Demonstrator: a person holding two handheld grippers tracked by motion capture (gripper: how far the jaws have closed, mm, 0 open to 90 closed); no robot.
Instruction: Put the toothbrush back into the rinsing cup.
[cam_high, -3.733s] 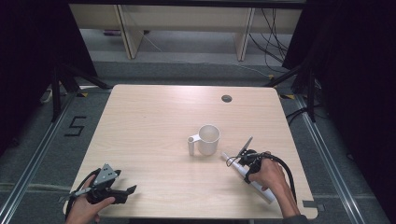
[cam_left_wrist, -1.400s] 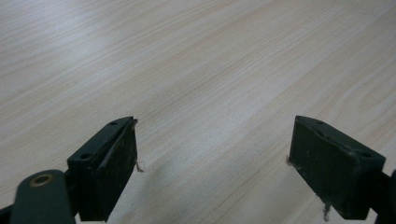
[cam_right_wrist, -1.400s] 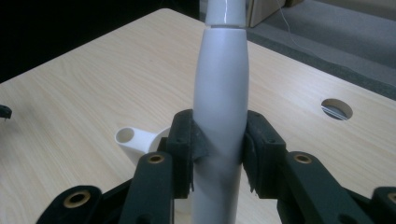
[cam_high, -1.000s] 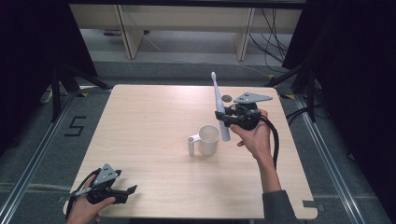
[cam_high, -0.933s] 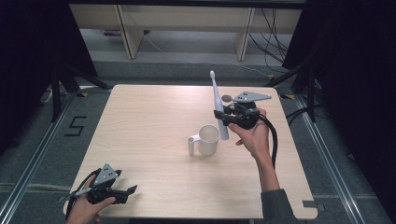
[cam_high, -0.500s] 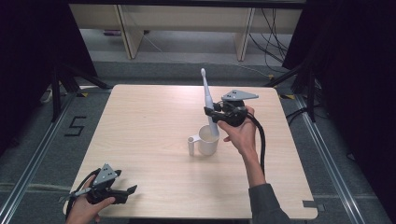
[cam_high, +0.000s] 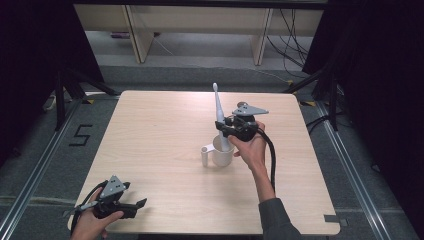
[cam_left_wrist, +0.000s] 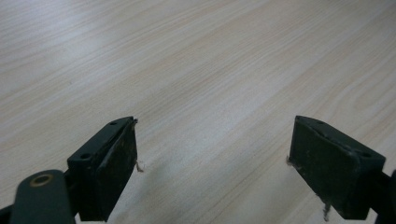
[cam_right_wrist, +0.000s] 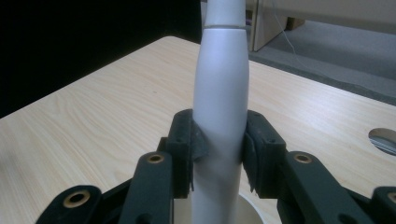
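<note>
Toothbrush (cam_high: 218, 112) lowered into mug (cam_high: 223, 151), right gripper (cam_high: 229, 128) clamping

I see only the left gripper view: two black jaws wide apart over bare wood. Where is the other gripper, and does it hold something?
Observer: The right gripper is shut on a white electric toothbrush, held upright, brush head on top.
Operator: Is some container near it?
Observer: Yes, a white mug stands mid-table; the toothbrush's lower end is at its mouth, how deep I cannot tell.
Operator: Which way does the mug's handle point?
Observer: Toward the table's left side in the high view.
Operator: Is my left gripper near the mug?
Observer: No, the left gripper sits open at the table's near left corner.
</note>
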